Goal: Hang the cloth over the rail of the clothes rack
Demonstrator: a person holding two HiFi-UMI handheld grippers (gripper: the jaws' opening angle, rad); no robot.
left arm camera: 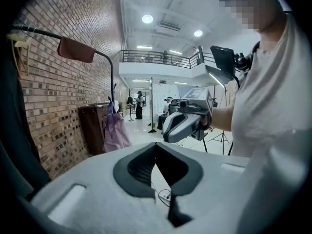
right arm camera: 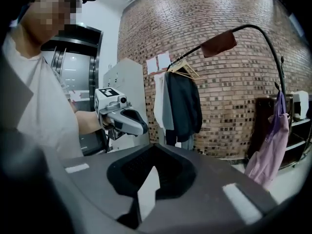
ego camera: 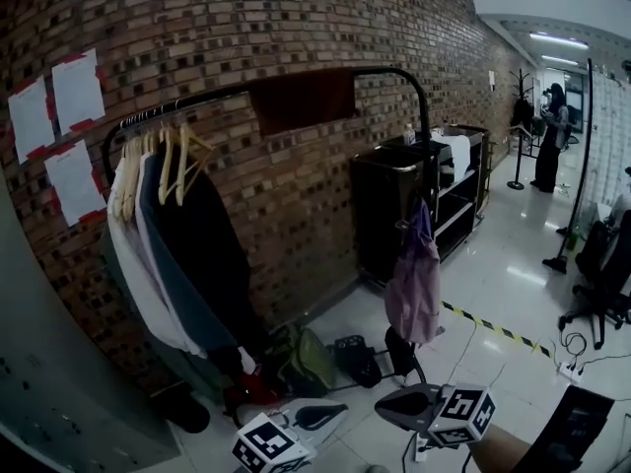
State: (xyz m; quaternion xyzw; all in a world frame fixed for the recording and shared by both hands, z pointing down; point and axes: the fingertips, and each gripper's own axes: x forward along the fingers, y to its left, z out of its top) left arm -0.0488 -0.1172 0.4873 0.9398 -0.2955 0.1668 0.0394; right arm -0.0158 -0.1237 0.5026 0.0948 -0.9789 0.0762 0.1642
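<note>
Purple bag, black cart

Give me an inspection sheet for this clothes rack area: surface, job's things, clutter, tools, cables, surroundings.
Surface: glossy pale floor, striped tape line across it.
Job's things: dark red cloth draped over the rail of the clothes rack.
Clutter: coats on hangers, purple garment on the end post, bags and shoes at the rack's foot.
Tools: left tool and right tool both shut, empty, held low, apart from the rack.
Cables: cord and power strip on the floor.
Surroundings: brick wall with papers, black cart, office chair, a person far off.
</note>
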